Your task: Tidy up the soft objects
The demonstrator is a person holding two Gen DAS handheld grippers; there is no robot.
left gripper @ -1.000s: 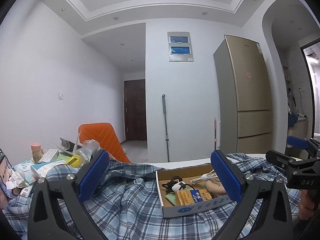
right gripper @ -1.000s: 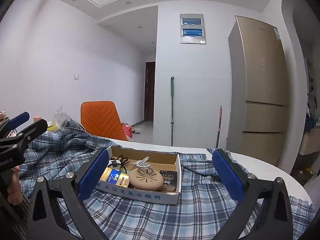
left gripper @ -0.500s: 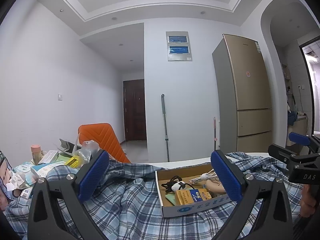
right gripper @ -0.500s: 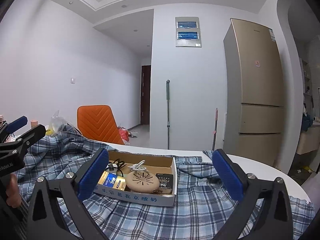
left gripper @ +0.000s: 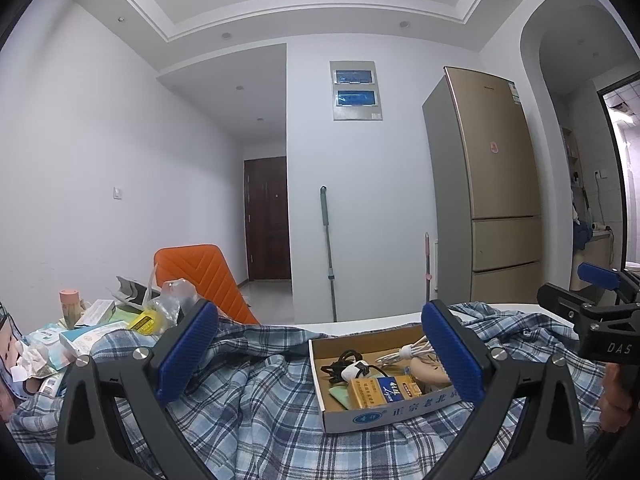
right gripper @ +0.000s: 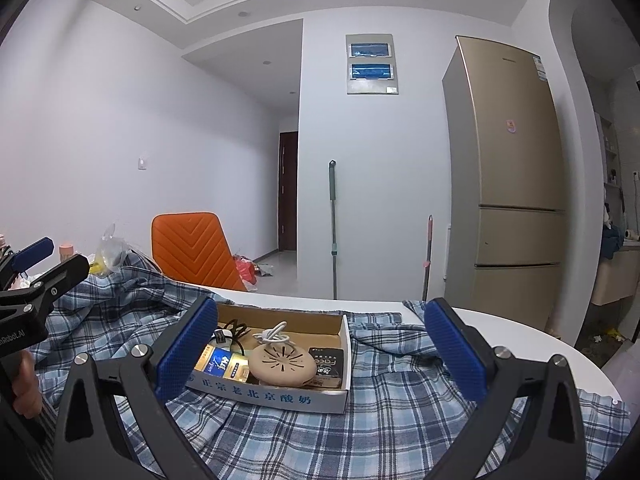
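Note:
A blue plaid shirt (left gripper: 256,412) lies spread and rumpled over the white table; it also shows in the right wrist view (right gripper: 380,428). A shallow cardboard box (left gripper: 384,412) of cables and small packs sits on the shirt, also seen in the right wrist view (right gripper: 280,396). My left gripper (left gripper: 320,356) is open and empty above the shirt, left of the box. My right gripper (right gripper: 320,352) is open and empty, just in front of the box. Each gripper shows at the edge of the other's view.
A pile of packets, tissues and a plastic bag (left gripper: 92,332) crowds the table's left end. An orange chair (right gripper: 192,252) stands behind the table. The white table edge (right gripper: 520,332) curves at the right. A gold fridge (right gripper: 508,184) and a mop (right gripper: 333,232) stand by the far wall.
Both grippers have shifted slightly, the views tilting up a little. Both stay open; the shirt and box have not moved.

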